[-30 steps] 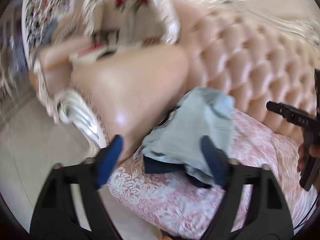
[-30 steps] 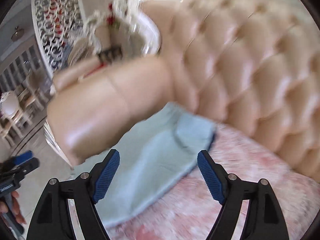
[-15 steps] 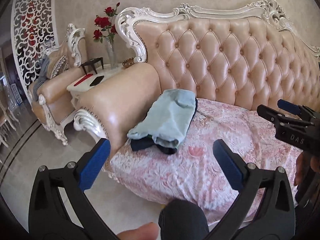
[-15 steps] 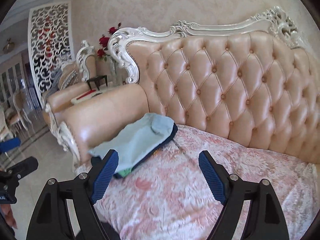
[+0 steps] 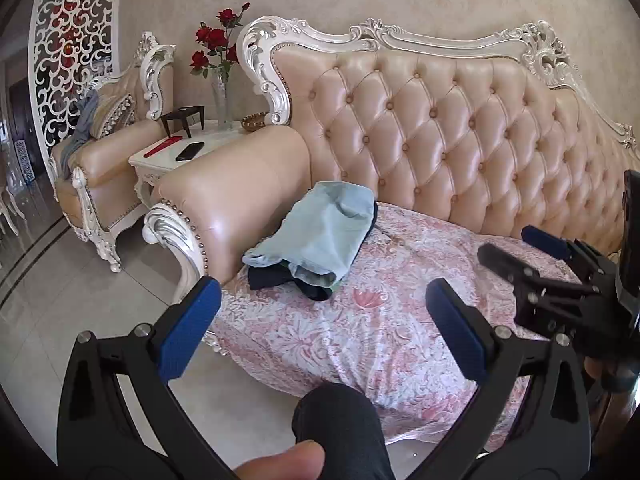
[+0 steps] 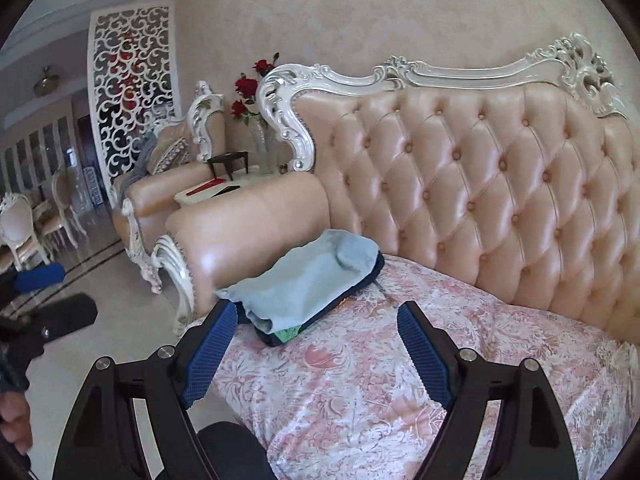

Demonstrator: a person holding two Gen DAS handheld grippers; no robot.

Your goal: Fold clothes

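A folded light blue garment (image 5: 320,232) lies on top of a dark navy folded garment (image 5: 276,278) at the left end of the sofa seat, against the armrest; the stack also shows in the right wrist view (image 6: 308,280). My left gripper (image 5: 320,332) is open and empty, held back from the sofa's front edge. My right gripper (image 6: 316,348) is open and empty, a little short of the stack. The right gripper also shows in the left wrist view (image 5: 548,264).
The seat is covered by a pink floral cloth (image 5: 392,320). Tufted pink sofa back (image 5: 460,128) behind, padded armrest (image 5: 232,192) left. A white side table (image 5: 180,152) holds a phone, a red item and a vase of roses. An armchair (image 5: 104,152) stands farther left. My knee (image 5: 340,424) is below.
Both grippers have pulled back from right over the stack to a position in front of the sofa. The stack now lies at a distance, untouched.
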